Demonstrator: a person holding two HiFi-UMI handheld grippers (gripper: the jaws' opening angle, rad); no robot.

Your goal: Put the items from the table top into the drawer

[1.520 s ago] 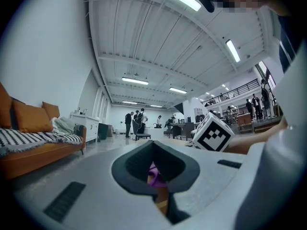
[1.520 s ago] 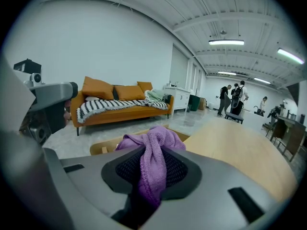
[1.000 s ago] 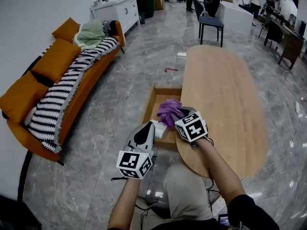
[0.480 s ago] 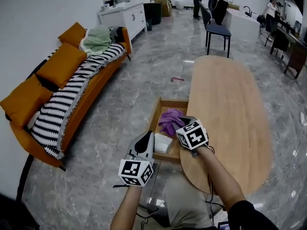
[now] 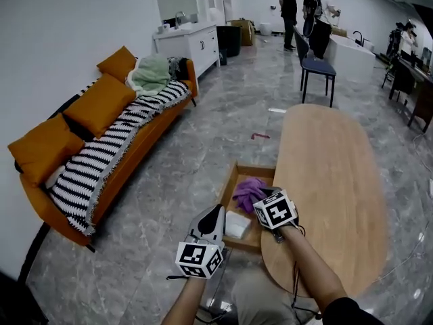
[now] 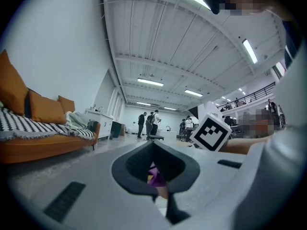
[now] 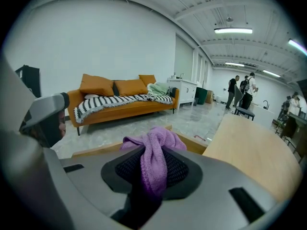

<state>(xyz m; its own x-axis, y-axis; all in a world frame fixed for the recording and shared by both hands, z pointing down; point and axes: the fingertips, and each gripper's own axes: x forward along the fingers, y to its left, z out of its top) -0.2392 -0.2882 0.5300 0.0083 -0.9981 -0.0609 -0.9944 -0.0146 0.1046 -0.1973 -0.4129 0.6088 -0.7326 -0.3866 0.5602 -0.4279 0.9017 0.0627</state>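
The purple cloth point(image 5: 248, 191) is pinched in your right hand-held gripper point(image 5: 262, 196): its jaws are closed on a fold, which runs up between the dark pads and spills over their tips in a loose bunch. You hold it over the open wooden drawer point(image 5: 231, 187), above its far half and close to the edge of the surface point(image 5: 331, 181). Whether the cloth touches the drawer's floor cannot be told.

A flat white item point(image 5: 237, 225) lies in the near part of that drawer, just beside the cloth. The drawer stands pulled out from the left side of the long oval wooden surface, whose top is bare where it shows.

Your left hand-held gripper point(image 5: 215, 212) sits at the drawer's near left corner, pointing roughly level. Its jaws are drawn together to a mere sliver and grip nothing; through the sliver you can see a bit of the purple cloth beyond.

Under it all is grey marble floor point(image 5: 189, 141). Well off to the left an orange sofa point(image 5: 40, 181) stands against the wall, with a black-and-white striped blanket point(image 5: 108, 154) and a pale green cloth point(image 5: 152, 73) on it. Past the far end of the surface is a blue chair point(image 5: 316, 66), and several people point(image 5: 308, 5) stand at the back of the room.
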